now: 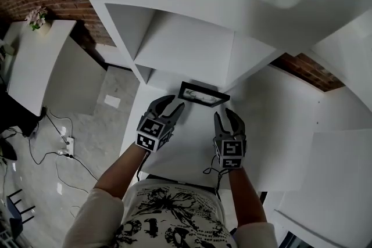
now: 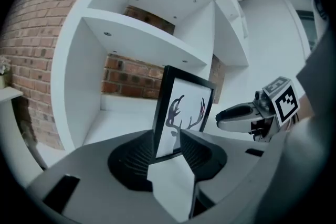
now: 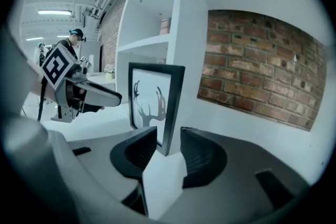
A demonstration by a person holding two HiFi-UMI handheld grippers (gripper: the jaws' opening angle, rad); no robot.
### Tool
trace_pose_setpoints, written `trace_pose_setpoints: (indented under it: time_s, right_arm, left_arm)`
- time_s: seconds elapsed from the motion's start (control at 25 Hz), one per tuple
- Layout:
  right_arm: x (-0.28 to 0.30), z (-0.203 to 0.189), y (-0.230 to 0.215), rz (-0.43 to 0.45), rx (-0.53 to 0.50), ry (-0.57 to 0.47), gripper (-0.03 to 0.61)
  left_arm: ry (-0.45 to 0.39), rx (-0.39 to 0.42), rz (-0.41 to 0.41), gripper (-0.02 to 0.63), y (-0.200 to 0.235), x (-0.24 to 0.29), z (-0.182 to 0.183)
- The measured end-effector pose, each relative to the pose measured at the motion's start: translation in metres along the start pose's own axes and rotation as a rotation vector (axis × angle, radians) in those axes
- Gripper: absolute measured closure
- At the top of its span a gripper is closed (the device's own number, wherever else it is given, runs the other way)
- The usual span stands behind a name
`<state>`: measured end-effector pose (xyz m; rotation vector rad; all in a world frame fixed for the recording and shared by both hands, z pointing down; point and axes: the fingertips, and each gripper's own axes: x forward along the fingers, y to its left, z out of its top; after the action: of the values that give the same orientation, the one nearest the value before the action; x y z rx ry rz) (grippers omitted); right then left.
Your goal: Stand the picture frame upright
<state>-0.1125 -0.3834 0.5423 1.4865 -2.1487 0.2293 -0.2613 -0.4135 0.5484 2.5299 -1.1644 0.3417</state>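
A black picture frame (image 1: 203, 94) with an antler print stands upright on the white shelf top (image 1: 180, 145), close to the shelf's back. My left gripper (image 1: 170, 103) sits by the frame's left end and my right gripper (image 1: 226, 116) by its right end. In the left gripper view the frame (image 2: 184, 110) rises just past the jaws (image 2: 167, 147), its lower left corner in line with the gap, with no pad pressing on it. The right gripper view shows the frame's (image 3: 152, 105) right edge in line with that gripper's gap (image 3: 168, 144), also untouched. Both grippers stand open.
White shelf compartments (image 1: 186, 43) rise behind the frame, with a brick wall (image 3: 257, 76) beyond. To the left, lower down, stands a white side table (image 1: 35, 61) with flowers (image 1: 36, 17). Cables and a power strip (image 1: 67, 142) lie on the floor. A person (image 3: 76, 39) stands far off.
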Motion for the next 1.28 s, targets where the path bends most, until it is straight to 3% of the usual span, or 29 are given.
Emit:
trace_pose_setpoints:
  time_s: [0.12,0.28,0.4,0.64,0.88,1.28]
  right_arm:
    - [-0.018,0.011,0.007,0.009,0.047,-0.043,0.453]
    - [-0.046,0.024,0.019,-0.002,0.115,-0.104,0.577]
    - [-0.070,0.028,0.026,-0.004,0.119,-0.134,0.577]
    - [-0.115,0.042,0.039,0.013,0.131,-0.195,0.578]
    - [-0.147,0.072,0.061,0.046,0.117,-0.253,0.578]
    - [-0.170,0.094,0.074,0.073,0.129,-0.278,0.580]
  left_arm:
    - [-0.031,-0.011,0.014,0.496,-0.006,-0.017,0.004]
    - [-0.041,0.016,-0.017,0.607,-0.022,-0.043,0.016]
    - [-0.083,0.037,-0.073,0.609,-0.046,-0.063,0.033]
    - [-0.132,0.107,-0.108,0.609,-0.079,-0.106,0.058]
    - [-0.161,0.082,-0.100,0.609,-0.096,-0.136,0.080]
    - [-0.234,0.182,-0.106,0.608,-0.119,-0.169,0.102]
